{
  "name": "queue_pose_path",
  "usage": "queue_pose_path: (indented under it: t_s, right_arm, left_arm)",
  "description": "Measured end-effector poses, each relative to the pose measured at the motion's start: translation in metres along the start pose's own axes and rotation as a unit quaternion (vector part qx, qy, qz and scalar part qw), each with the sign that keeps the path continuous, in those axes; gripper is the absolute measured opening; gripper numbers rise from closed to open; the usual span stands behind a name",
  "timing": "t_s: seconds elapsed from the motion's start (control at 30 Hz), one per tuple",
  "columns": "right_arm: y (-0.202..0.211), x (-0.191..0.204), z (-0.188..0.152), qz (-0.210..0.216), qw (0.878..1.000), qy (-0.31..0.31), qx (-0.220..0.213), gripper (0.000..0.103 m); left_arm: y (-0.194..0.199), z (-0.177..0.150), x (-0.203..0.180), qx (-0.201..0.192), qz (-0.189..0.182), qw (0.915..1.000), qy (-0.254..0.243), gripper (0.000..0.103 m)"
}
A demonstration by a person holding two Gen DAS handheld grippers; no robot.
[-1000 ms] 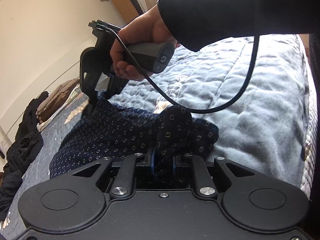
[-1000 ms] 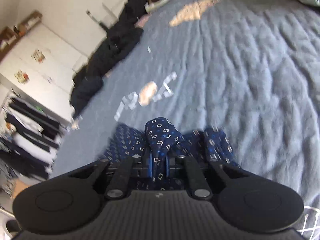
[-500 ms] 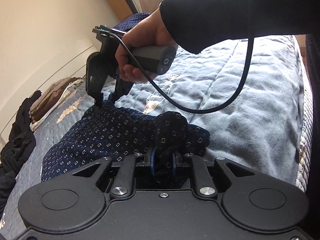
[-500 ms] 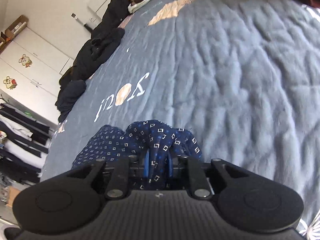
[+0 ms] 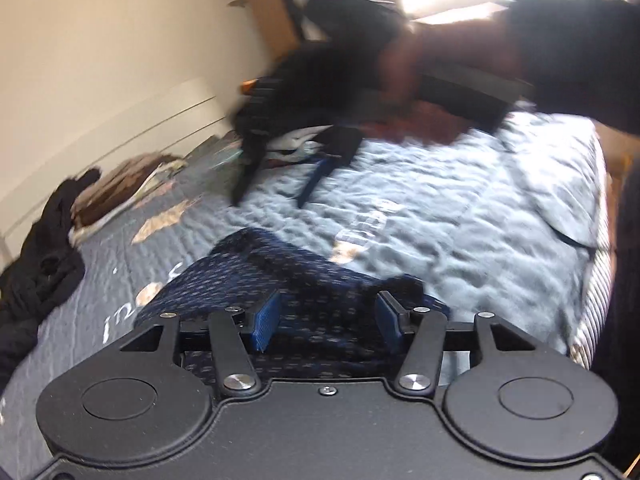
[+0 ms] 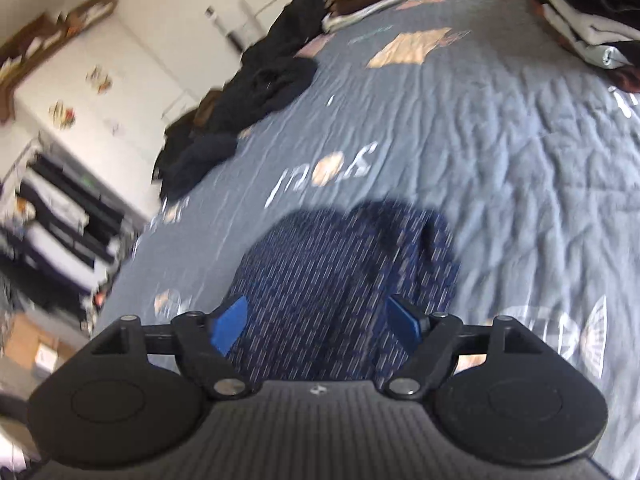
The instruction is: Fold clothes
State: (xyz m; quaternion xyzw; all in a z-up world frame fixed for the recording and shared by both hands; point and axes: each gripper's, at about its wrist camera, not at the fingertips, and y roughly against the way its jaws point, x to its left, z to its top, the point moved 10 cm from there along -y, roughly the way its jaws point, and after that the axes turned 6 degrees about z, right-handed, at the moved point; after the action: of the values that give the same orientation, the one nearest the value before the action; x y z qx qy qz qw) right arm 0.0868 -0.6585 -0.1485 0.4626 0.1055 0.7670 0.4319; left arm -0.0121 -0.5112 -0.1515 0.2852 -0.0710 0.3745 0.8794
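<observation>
A dark navy garment point(image 5: 288, 280) with a fine pattern of small pale marks lies bunched on a grey-blue quilted bedspread point(image 5: 460, 216), at the near edge of both wrist views. It is gathered into soft folds rather than flat, with a rounded hump at its far side and a deep crease running along its length; motion blur smears the pattern into short streaks in the right wrist view. The left gripper point(image 5: 326, 320) hangs just over the cloth with its blue-padded fingers spread wide and nothing between them. The right gripper point(image 6: 316, 320) is likewise spread apart above the same fabric, its pads clear of the cloth. In the left wrist view the other gripper shows as a dark blur, far and high, beneath a black sleeve point(image 5: 568, 52). Black clothes point(image 6: 256, 92) are heaped along the far left edge of the bed, and a folded stack point(image 6: 588, 28) sits at the far right.
</observation>
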Motion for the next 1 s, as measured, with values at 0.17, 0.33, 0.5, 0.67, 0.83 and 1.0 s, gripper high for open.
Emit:
queue_pose_path:
  t_s: [0.17,0.33,0.5,0.67,0.83,1.0]
  right_arm:
    - [0.000,0.014,-0.034,-0.007,1.000,0.012,0.023,0.076]
    - [-0.008,0.013,-0.060,-0.032,0.998,0.033,0.040,0.076]
    - [-0.016,0.010,-0.074,-0.061,0.995,0.071,0.037,0.076]
    - [-0.022,0.011,-0.089,-0.059,0.993,0.073,0.072,0.071]
    - [-0.023,0.009,-0.103,-0.062,0.991,0.066,0.103,0.017]
    - [-0.005,0.004,-0.108,-0.072,0.990,0.057,0.105,0.016]
  left_arm:
    - [0.000,0.004,0.077,0.032,0.032,0.9940,0.100,0.064]
    - [0.004,0.002,0.128,0.044,0.056,0.9816,0.177,0.070]
    - [0.003,0.004,0.131,0.046,0.043,0.9768,0.204,0.071]
    - [0.006,0.005,0.131,0.041,0.041,0.9773,0.204,0.073]
    - [0.007,0.003,0.137,0.041,0.046,0.9757,0.210,0.074]
    - [0.008,0.004,0.143,0.039,0.051,0.9744,0.216,0.074]
